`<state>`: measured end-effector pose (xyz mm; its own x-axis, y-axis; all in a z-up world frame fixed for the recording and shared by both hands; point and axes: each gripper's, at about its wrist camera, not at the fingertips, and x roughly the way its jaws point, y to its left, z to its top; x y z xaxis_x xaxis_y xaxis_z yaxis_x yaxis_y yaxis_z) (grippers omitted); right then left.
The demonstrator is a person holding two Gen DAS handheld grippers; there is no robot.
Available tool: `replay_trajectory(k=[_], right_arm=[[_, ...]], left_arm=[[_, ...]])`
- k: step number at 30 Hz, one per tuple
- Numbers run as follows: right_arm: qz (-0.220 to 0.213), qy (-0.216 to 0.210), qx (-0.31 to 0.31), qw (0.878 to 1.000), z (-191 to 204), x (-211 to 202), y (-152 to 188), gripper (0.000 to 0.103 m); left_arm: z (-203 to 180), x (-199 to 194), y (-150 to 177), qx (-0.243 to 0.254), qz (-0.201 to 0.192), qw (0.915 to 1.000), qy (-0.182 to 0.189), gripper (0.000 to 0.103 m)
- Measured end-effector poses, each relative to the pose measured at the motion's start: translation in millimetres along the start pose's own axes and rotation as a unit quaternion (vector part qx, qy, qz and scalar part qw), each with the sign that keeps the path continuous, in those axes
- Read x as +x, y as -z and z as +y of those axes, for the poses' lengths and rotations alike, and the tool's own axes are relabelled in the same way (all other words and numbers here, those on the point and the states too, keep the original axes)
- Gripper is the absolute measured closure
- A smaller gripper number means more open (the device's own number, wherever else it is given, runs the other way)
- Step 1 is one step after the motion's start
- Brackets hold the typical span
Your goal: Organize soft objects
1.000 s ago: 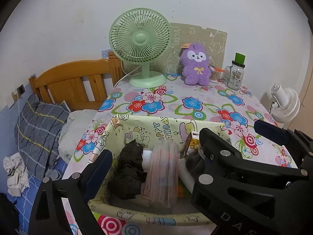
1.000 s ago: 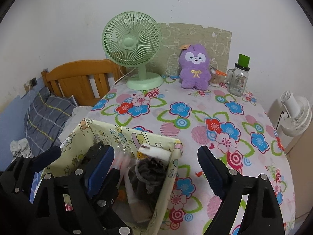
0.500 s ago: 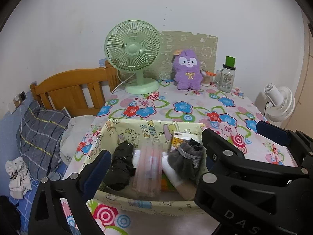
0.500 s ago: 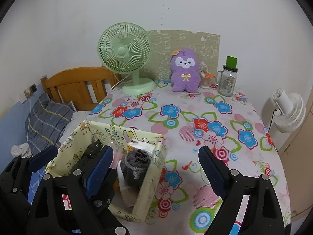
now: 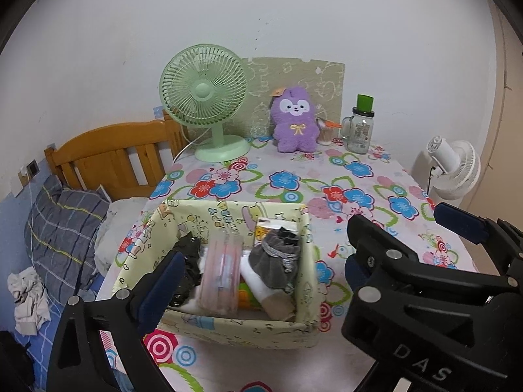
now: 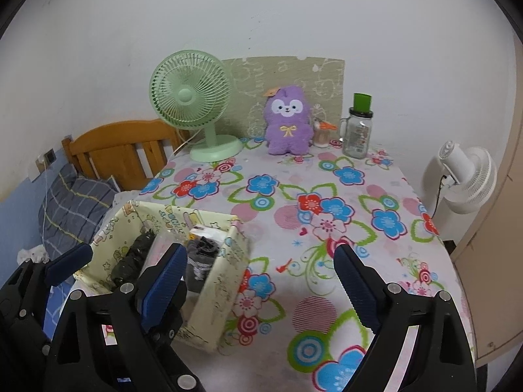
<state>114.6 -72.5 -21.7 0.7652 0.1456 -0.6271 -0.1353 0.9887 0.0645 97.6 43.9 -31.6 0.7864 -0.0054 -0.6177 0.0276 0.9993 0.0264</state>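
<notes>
**Soft items packed in a fabric bin, both claws empty**

The right gripper [image 6: 260, 274], jaws just widened and spread wide, holds nothing. The left gripper [image 5: 261, 261] also stands open. The floppy fabric bin [image 5: 228, 333] sits just ahead of and below the left gripper. Inside it, a grey rolled sock [image 5: 276, 256] looks light and squashy; pinch its bulging middle.

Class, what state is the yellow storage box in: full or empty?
Nearly full: the box holds a grey sock bundle, a black bundle and a clear packet.

White wall [image 5: 294, 16], wooden headboard [image 5: 111, 153], plaid pillow [image 5: 62, 225], floral-clothed table [image 6: 327, 228], white standing fan [image 6: 467, 179].
</notes>
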Motion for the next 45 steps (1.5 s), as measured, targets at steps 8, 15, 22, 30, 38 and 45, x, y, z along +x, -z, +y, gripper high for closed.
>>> replay_trajectory(k=[8, 15, 22, 30, 38, 45], right_arm=[[-0.018, 0.017, -0.002, 1.000, -20, -25, 3, 0.010], [-0.032, 0.030, 0.002, 0.999, -40, -47, 7, 0.010], [-0.048, 0.046, 0.016, 0.998, -63, -72, 12, 0.010], [-0.074, 0.079, 0.023, 0.994, -83, -103, 18, 0.010], [-0.092, 0.095, 0.031, 0.991, -96, -128, 23, 0.010], [-0.099, 0.091, 0.034, 0.990, -100, -140, 28, 0.010]], left_arm=[[-20, -17, 0, 0.008, -0.013, 0.9999, 0.006, 0.003], [-35, -32, 1, 0.016, -0.025, 0.9995, 0.009, 0.002], [-50, -48, 0, 0.027, -0.038, 0.9988, 0.011, 0.001], [-61, -67, 0, 0.031, -0.047, 0.9982, 0.021, 0.000], [-67, -87, 3, 0.034, -0.065, 0.9970, 0.024, 0.000], [-68, -100, 7, 0.038, -0.074, 0.9964, 0.016, 0.000]])
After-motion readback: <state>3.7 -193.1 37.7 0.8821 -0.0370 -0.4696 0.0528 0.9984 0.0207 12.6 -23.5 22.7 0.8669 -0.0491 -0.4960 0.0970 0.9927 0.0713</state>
